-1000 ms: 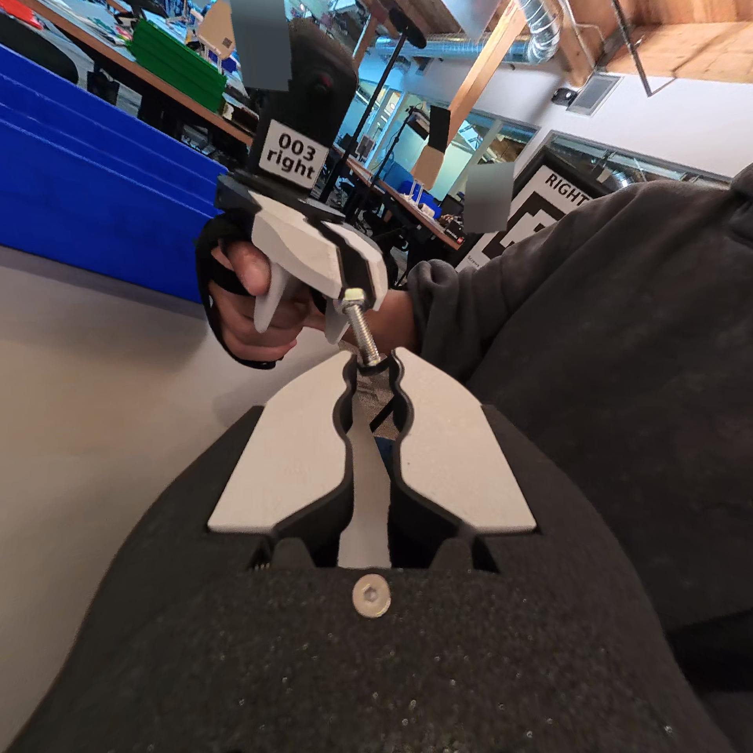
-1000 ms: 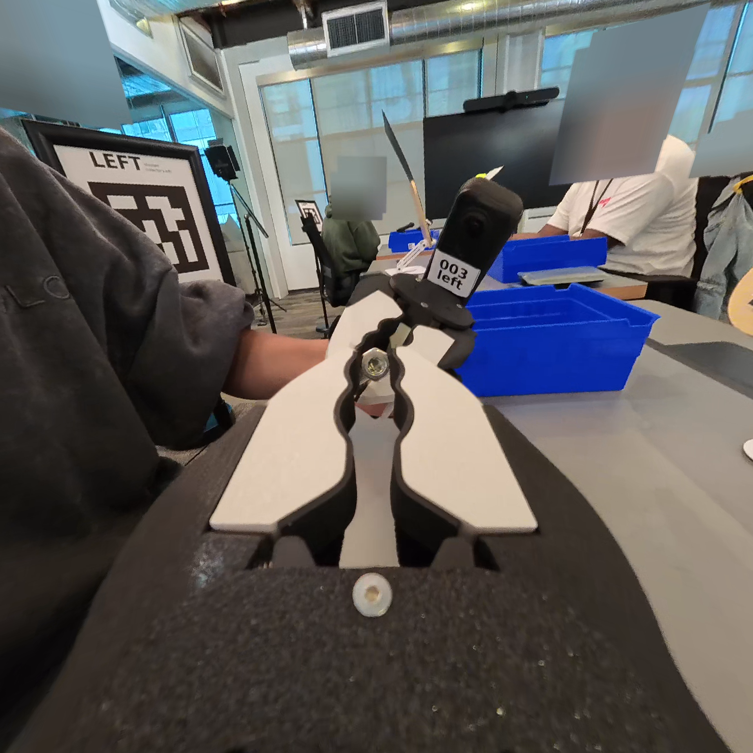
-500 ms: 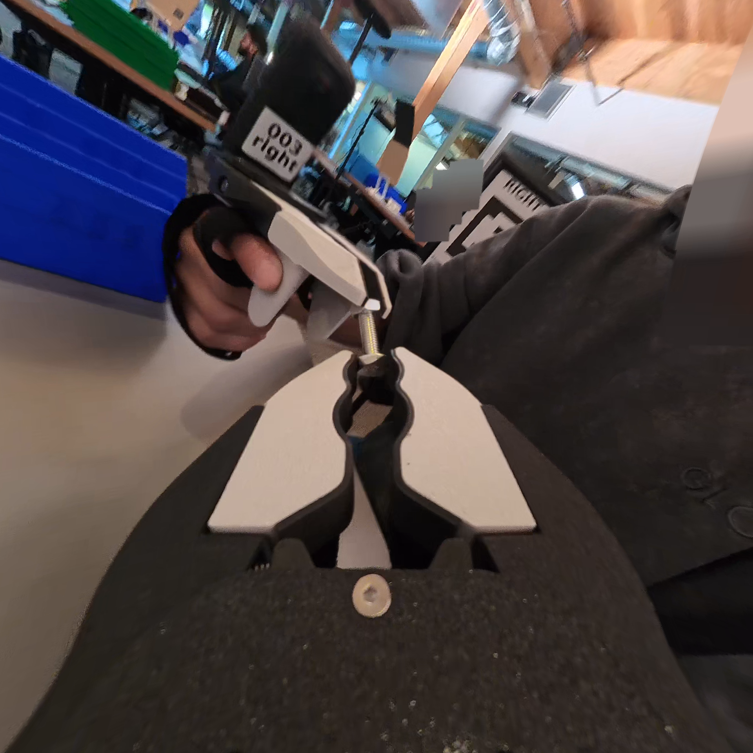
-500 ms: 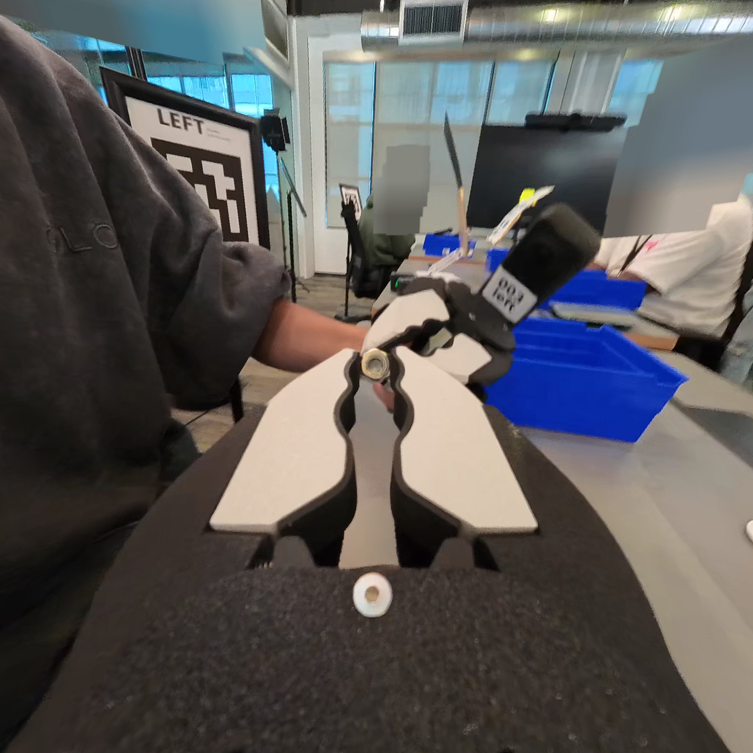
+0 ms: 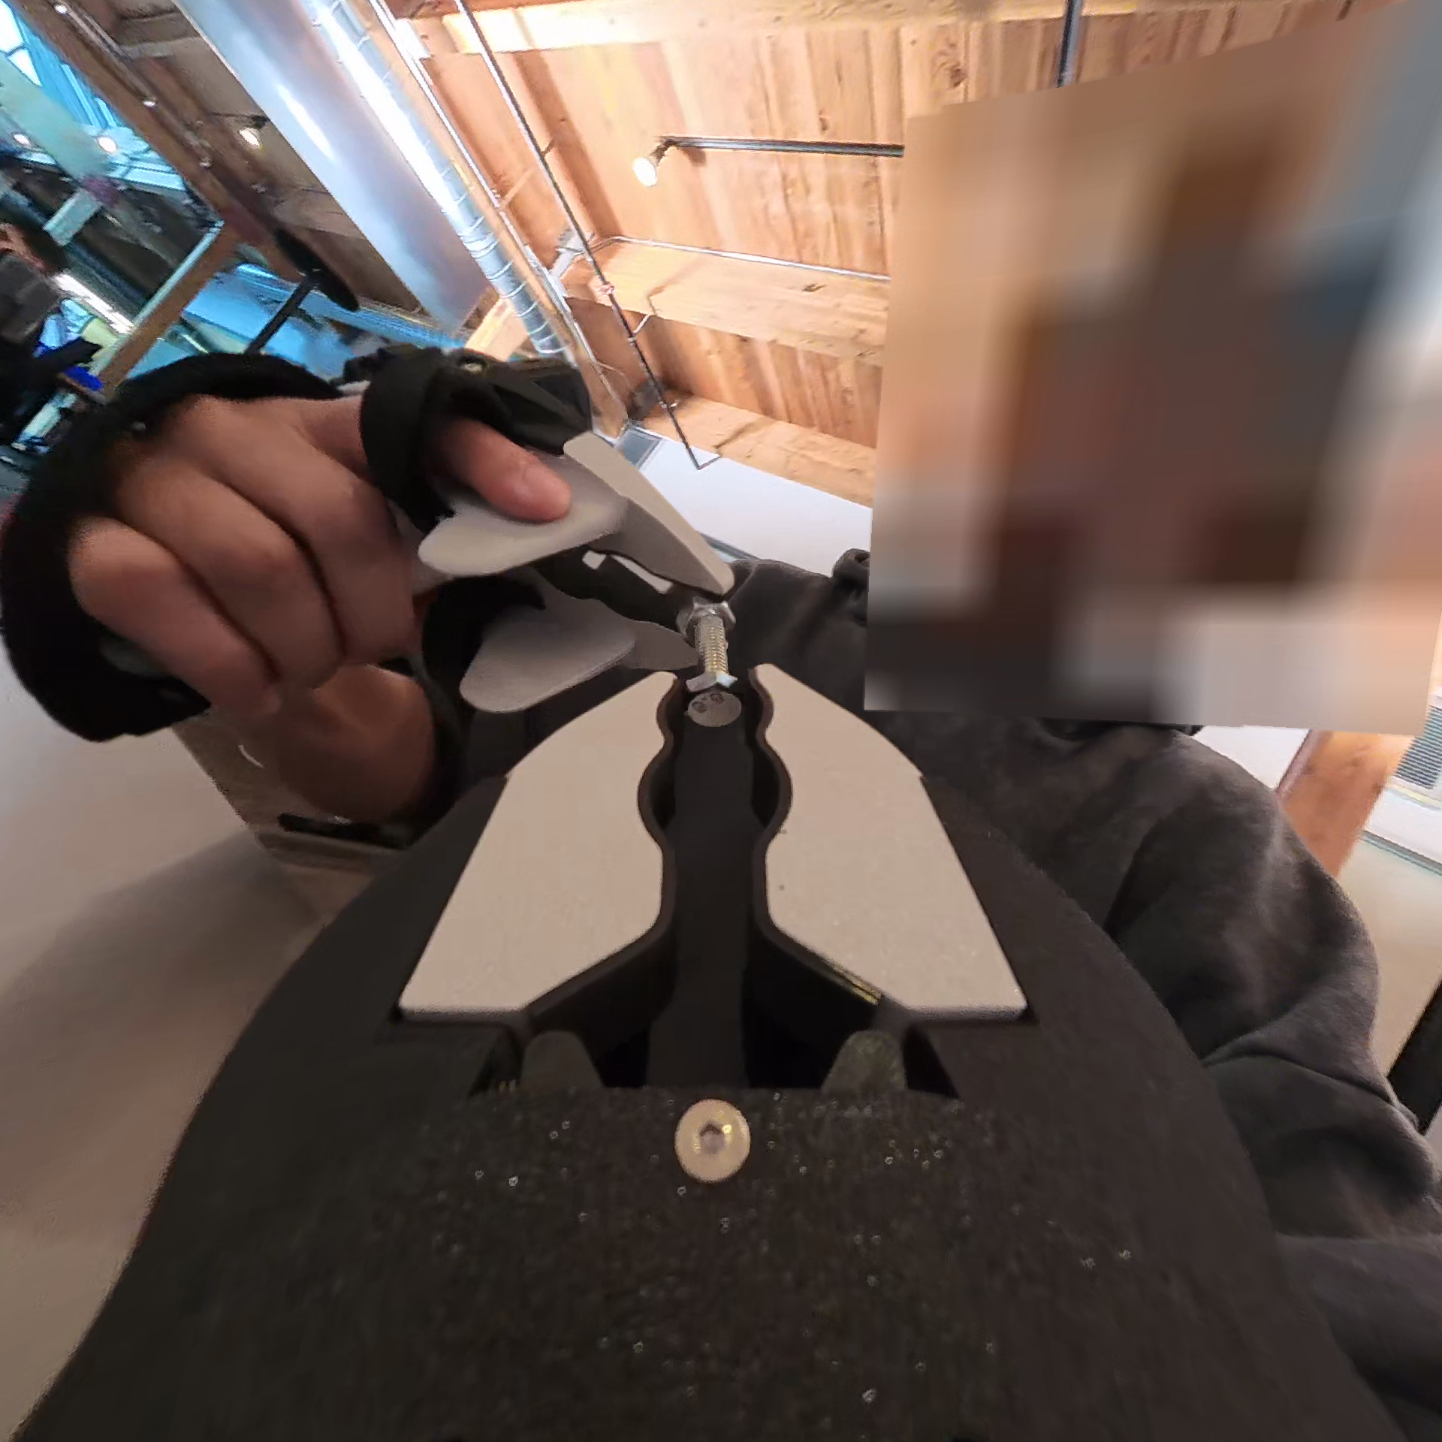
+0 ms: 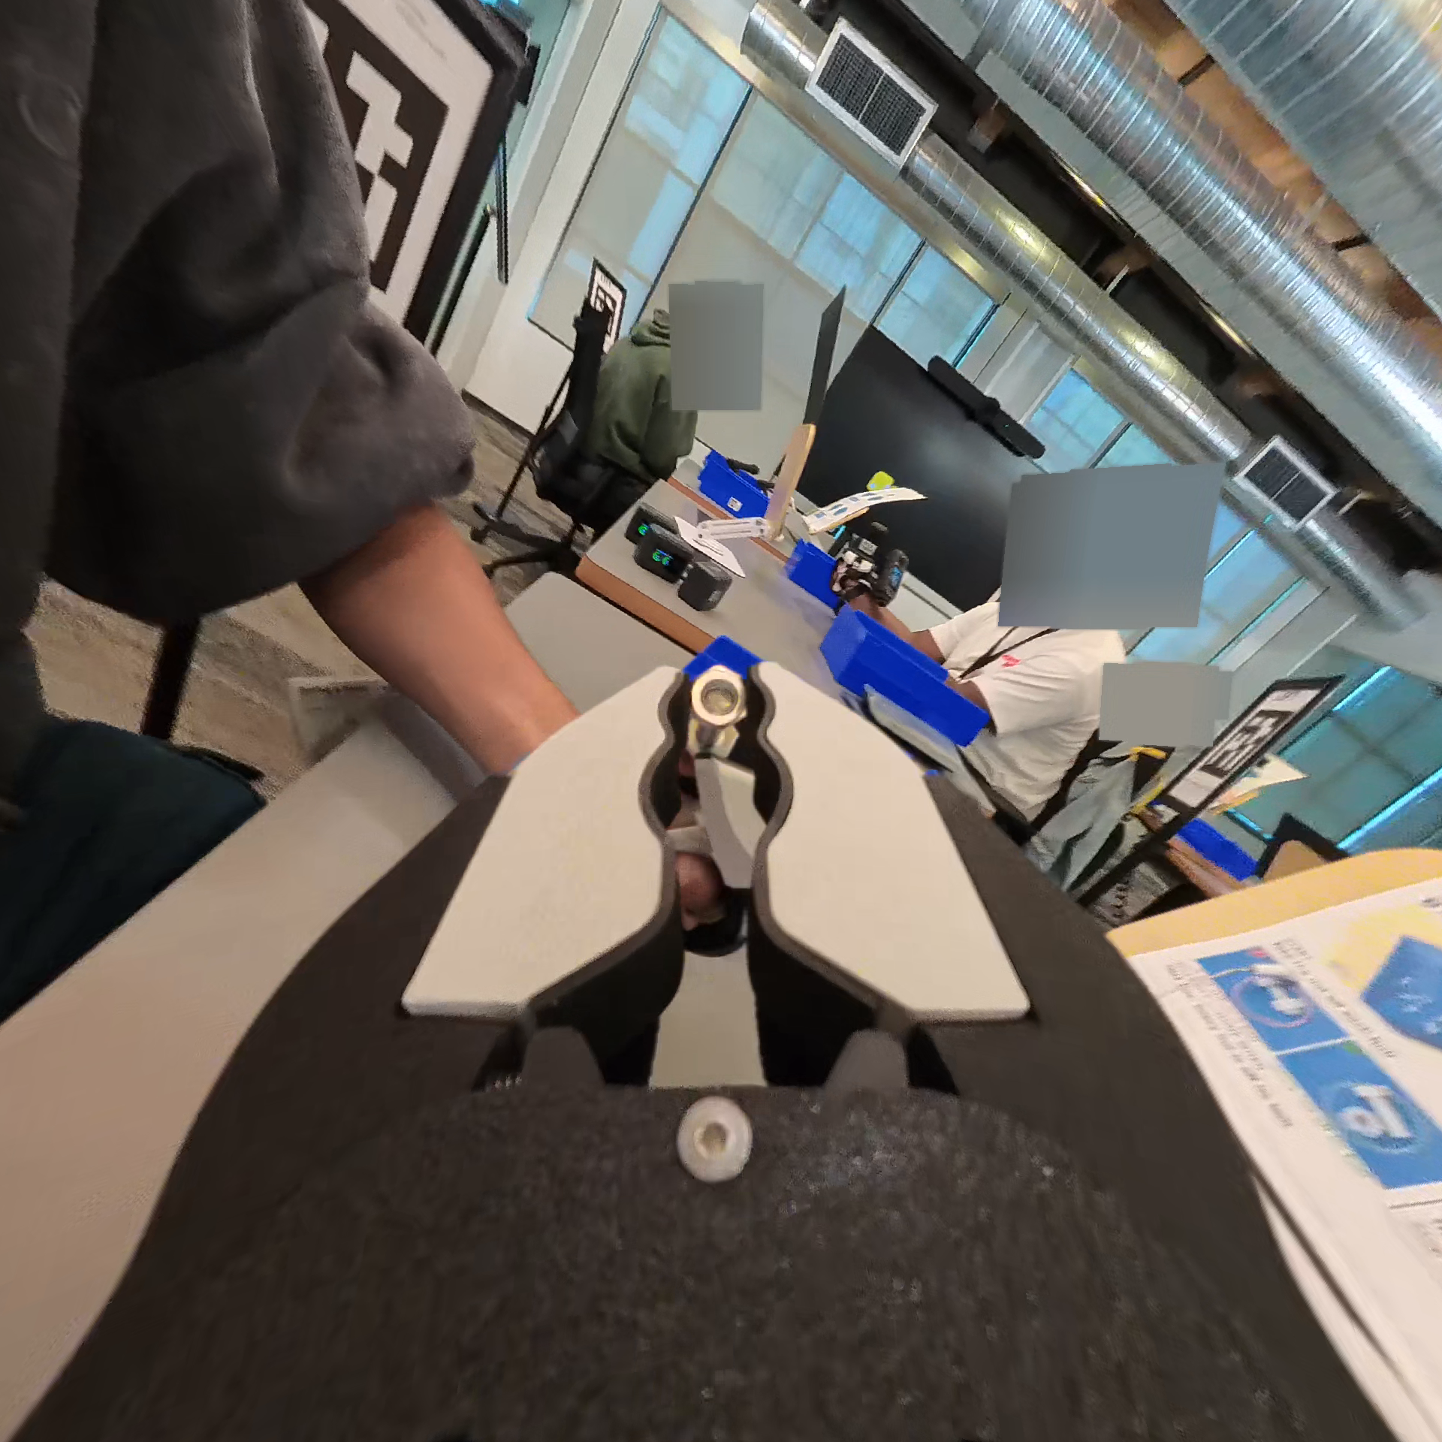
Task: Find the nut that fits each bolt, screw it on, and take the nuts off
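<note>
My left gripper [image 5: 714,690] is shut on the head end of a silver bolt [image 5: 712,651], whose threaded shaft points away from me. My right gripper [image 5: 702,620], held in a strapped hand, comes in from the left and is shut on a silver hex nut [image 5: 705,616] at the bolt's far end. In the right wrist view the right gripper [image 6: 719,687] pinches the nut [image 6: 719,697] at its tips, hole facing me. The bolt [image 6: 708,740] runs behind it to a left gripper finger [image 6: 727,827] seen through the gap. Both are held in the air.
A grey table [image 6: 195,936] lies below, with a printed paper sheet [image 6: 1326,1053] at the right. Blue bins [image 6: 897,679] and people sit at tables behind. The holder's dark grey sleeve [image 5: 1131,858] is close on the right of the left wrist view. Left and right tips are no more than a few centimetres apart.
Both grippers have tilted upward, so the views now face the ceiling. The right gripper has rolled over onto its side around the bolt's axis. The nut and bolt stay gripped.
</note>
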Tool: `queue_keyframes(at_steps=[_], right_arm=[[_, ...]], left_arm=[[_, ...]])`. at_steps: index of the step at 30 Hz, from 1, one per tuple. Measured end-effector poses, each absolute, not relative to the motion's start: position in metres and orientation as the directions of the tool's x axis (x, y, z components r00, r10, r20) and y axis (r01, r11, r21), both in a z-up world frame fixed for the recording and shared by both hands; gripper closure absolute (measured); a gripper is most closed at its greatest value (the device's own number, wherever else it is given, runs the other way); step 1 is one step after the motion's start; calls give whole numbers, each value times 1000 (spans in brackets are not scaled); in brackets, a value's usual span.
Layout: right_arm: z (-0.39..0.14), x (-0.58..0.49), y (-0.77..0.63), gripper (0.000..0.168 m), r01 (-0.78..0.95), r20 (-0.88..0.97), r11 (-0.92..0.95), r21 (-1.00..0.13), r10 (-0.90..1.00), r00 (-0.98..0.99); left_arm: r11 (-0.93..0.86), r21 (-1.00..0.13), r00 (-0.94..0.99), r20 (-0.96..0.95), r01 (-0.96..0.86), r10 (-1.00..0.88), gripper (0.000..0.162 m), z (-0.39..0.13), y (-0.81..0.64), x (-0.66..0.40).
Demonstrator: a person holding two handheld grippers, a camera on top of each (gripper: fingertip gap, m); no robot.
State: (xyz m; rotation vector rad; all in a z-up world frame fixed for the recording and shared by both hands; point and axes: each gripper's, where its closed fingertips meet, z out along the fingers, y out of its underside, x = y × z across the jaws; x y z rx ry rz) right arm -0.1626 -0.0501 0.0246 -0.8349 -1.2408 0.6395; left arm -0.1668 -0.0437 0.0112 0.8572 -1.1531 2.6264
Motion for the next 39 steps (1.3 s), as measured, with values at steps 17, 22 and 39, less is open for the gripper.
queue_keyframes(at_steps=[17,22,39], right_arm=[[21,-154,-46,154,-114,342,372,-921,914,217],[13,-150,-39,154,-99,299,336,-937,914,275],[7,-140,-31,154,-295,47,168,-941,926,375]], left_arm=[[-652,-669,-786,592,-357,-176,148,6,-40,-160],[-633,-703,-740,605,-324,-293,148,0,-34,-156],[-550,-809,-600,549,-207,-582,148,-8,-30,-149]])
